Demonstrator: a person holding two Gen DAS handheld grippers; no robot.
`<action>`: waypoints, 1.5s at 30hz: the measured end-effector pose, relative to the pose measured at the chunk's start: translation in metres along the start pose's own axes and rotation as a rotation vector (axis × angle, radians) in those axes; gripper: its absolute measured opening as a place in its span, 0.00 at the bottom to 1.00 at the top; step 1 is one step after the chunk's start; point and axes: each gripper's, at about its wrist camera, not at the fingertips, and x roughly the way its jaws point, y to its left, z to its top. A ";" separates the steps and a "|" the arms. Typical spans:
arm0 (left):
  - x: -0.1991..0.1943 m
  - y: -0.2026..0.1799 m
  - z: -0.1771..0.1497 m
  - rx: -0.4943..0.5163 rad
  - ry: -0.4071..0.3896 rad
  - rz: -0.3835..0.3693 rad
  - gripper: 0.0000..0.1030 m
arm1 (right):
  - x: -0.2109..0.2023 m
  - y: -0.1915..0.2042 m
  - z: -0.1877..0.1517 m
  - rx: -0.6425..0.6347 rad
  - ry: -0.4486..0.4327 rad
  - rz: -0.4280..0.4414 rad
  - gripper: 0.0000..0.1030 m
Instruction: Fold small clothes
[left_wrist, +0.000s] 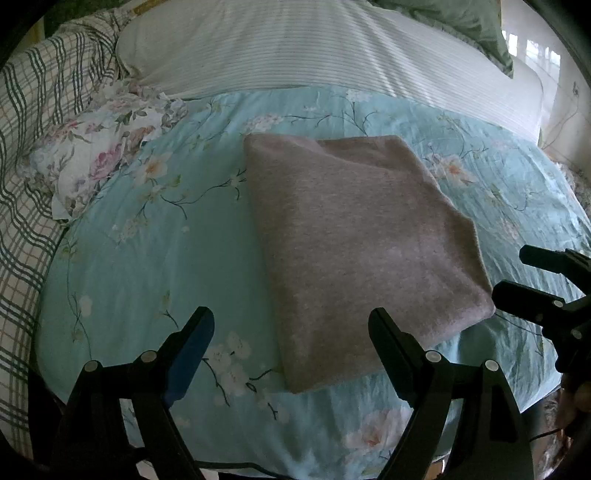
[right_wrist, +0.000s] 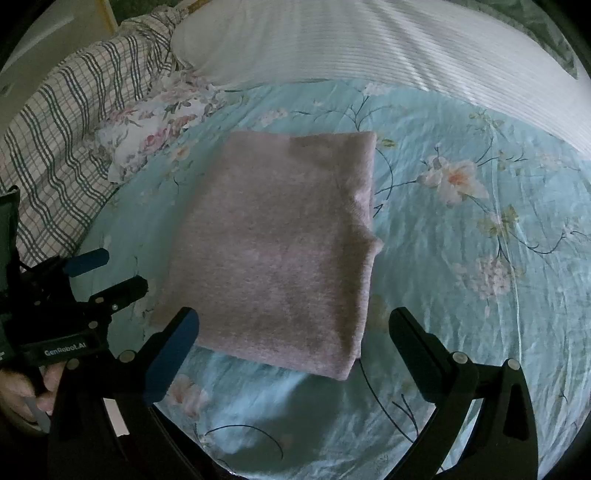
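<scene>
1. left gripper (left_wrist: 291, 332): jaws spread wide, holding nothing, just above the near edge of the folded garment (left_wrist: 354, 251).
2. right gripper (right_wrist: 293, 334): jaws spread wide, holding nothing.
3. folded garment: pinkish-grey, lies flat on the floral bedspread (left_wrist: 147, 266), between both grippers.

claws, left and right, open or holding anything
left claw: open, holding nothing
right claw: open, holding nothing; the folded pink cloth lies free

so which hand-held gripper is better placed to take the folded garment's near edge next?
Left, marginally. The left hand-held gripper is open with the folded pinkish-grey garment reaching between its fingers. The right hand-held gripper, also open, straddles the near edge too.
</scene>
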 end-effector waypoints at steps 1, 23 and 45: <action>0.000 0.000 0.000 0.001 0.000 0.000 0.84 | 0.000 0.001 -0.001 0.001 -0.001 -0.001 1.00; -0.002 0.002 0.000 0.001 0.002 -0.004 0.84 | 0.000 0.002 0.002 -0.001 0.000 0.000 1.00; -0.001 -0.001 0.002 0.010 0.000 -0.007 0.84 | 0.000 0.003 0.003 -0.003 0.000 0.000 0.99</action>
